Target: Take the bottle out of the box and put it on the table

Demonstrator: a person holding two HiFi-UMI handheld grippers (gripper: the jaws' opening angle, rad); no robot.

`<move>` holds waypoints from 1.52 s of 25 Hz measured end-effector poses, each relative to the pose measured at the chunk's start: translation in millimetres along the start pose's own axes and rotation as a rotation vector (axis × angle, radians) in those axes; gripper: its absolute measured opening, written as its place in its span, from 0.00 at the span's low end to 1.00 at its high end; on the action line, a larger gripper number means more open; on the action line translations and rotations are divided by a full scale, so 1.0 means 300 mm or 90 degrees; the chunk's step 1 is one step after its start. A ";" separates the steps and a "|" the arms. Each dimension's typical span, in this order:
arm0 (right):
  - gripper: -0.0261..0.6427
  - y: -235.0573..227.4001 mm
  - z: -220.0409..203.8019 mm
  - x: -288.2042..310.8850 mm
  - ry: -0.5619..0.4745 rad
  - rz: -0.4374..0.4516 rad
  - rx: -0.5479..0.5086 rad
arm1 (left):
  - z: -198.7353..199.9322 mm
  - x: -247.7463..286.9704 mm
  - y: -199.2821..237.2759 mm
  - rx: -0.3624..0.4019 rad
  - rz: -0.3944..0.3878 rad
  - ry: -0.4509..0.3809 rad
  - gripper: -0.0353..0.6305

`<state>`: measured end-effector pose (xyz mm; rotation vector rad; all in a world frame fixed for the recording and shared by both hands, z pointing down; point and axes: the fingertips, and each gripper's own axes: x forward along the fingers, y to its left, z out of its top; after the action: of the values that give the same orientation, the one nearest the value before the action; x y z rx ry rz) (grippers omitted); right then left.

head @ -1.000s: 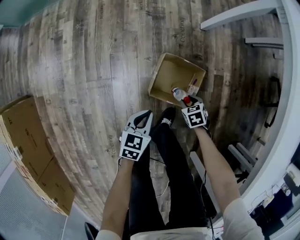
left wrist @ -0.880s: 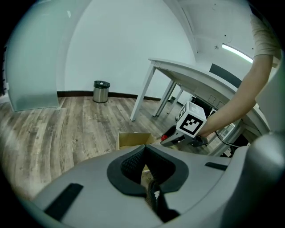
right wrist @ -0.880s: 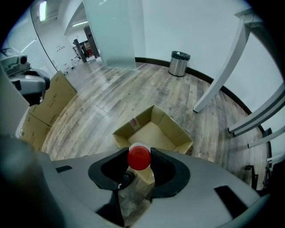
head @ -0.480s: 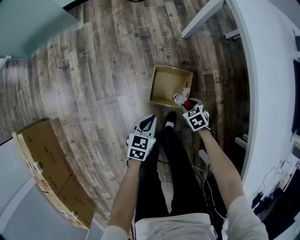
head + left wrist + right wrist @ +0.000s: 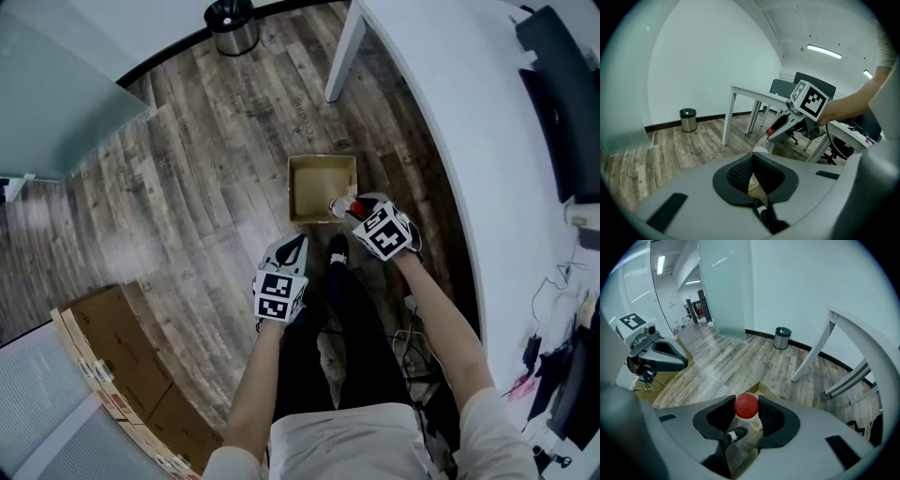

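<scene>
Pads of the right gripper [image 5: 746,412] are clamped on the red cap [image 5: 746,405], one on each side. The clear body of the bottle [image 5: 752,423] runs out past the fingertips, down toward the floor. That's a top-end hold: the cap is the stiffest part, ridged and hard, so it's a fair place to pinch.

The walls below look thin, smooth plastic, which would be slippery and easy to dent if squeezed mid-body. It looks like a small, light bottle, though from these angles I can't make out whether there's liquid inside. If it's full, expect it to swing from that cap grip, so a steady carry is the call.

In the head view the bottle sits in the air over the near right corner of the box [image 5: 321,186]. The box itself is down on the wooden floor [image 5: 216,141], open and apparently bare inside. I'd call the bottle clear of the box, so the lift-out looks done and the trip to the table is what's left.

The left gripper [image 5: 751,176] has its jaws drawn together at the tips on nothing, with only a sliver of floor and a shoe [image 5: 761,212] showing past the pads. It hangs apart from the right one, over the person's legs.

The white table [image 5: 469,112] curves along the right, near the loaded hand. The base is narrow, so I'd set it down upright and flat, and let go only once it stands on its own.
</scene>
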<state>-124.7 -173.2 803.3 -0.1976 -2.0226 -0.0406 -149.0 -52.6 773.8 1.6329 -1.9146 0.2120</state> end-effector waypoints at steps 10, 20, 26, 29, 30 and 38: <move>0.31 0.062 0.086 -0.440 -0.030 -0.016 -0.058 | 0.221 -0.150 -0.220 0.051 -0.059 -0.010 0.07; 0.31 0.098 0.036 -0.864 -0.044 -0.029 -0.045 | 0.457 -0.270 -0.531 0.122 -0.143 -0.018 0.08; 0.31 0.114 0.025 -1.141 -0.045 -0.041 -0.037 | 0.611 -0.356 -0.713 0.145 -0.183 -0.033 0.08; 0.31 0.088 -0.012 -1.246 -0.057 -0.053 -0.028 | 0.644 -0.347 -0.811 0.162 -0.206 -0.034 0.08; 0.31 0.081 -0.022 -1.280 -0.063 -0.054 -0.021 | 0.654 -0.345 -0.838 0.169 -0.212 -0.033 0.08; 0.31 -0.067 -0.101 -1.568 -0.069 -0.086 0.012 | 0.807 -0.292 -1.021 0.187 -0.249 -0.057 0.08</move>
<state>102.1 -253.8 397.7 -0.0519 -2.1412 -0.0985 61.2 -167.2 453.4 2.2075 -1.6396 0.2720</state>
